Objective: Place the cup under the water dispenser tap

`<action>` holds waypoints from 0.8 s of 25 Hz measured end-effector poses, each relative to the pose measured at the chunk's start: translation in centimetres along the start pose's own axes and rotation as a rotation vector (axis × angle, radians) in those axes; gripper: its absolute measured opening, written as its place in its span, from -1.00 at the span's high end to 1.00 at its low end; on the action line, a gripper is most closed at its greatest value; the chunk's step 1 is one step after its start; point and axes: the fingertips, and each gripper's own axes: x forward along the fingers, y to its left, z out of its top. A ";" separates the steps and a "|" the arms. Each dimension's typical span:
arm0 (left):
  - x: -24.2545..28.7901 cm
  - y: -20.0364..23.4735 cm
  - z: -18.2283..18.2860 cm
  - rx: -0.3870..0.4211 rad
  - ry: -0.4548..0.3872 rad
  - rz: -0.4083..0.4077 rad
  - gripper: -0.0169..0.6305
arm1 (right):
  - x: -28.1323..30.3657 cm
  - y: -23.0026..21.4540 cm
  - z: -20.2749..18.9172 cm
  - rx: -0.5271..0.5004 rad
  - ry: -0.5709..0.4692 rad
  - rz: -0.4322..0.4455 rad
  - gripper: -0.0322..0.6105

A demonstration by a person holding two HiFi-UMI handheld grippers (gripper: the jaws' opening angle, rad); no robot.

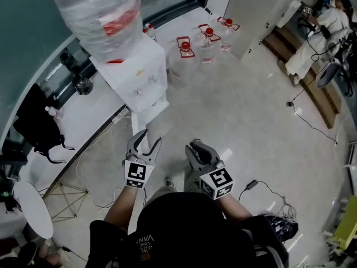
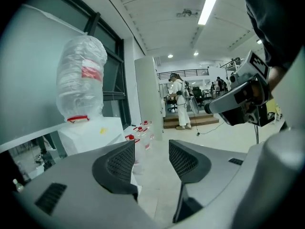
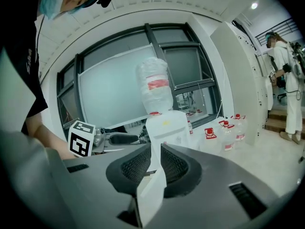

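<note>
The white water dispenser (image 1: 142, 74), topped by a plastic-wrapped bottle (image 1: 100, 13), stands ahead of me to the left, seen too in the left gripper view (image 2: 95, 130) and the right gripper view (image 3: 166, 125). My left gripper (image 1: 148, 142) is open and empty, a hand's width short of the dispenser's base; its pads (image 2: 119, 163) stand apart over bare floor. My right gripper (image 1: 196, 148) is beside it, to the right. It is shut on the thin white wall of the cup (image 3: 152, 187), pinched between the pads (image 3: 136, 166). The head view hides the cup.
Several clear water jugs with red caps (image 1: 187, 52) stand on the floor behind the dispenser. A white desk (image 1: 72, 124) with a black bag (image 1: 36, 121) runs along the left. Cables (image 1: 262, 186) lie on the floor at right. A person in white (image 1: 321, 32) stands far off.
</note>
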 end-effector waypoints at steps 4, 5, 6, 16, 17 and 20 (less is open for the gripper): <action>4.8 0.6 -2.2 0.006 0.067 0.014 0.27 | 2.1 -2.9 0.6 -0.011 0.023 0.048 0.75; 6.2 0.8 -2.8 0.005 0.086 0.017 0.27 | 2.8 -3.9 0.7 -0.018 0.030 0.054 0.75; 7.5 1.0 -3.5 0.001 0.105 0.021 0.27 | 3.5 -5.0 0.6 -0.020 0.037 0.061 0.75; 18.4 3.3 -14.6 -0.082 0.287 0.102 0.27 | 10.3 -15.3 -3.0 0.036 0.121 0.128 0.75; 19.4 3.7 -15.7 -0.091 0.299 0.109 0.27 | 10.8 -15.9 -3.7 0.046 0.136 0.135 0.76; 22.5 4.6 -18.9 -0.084 0.329 0.117 0.27 | 12.5 -17.8 -6.1 0.086 0.136 0.148 0.75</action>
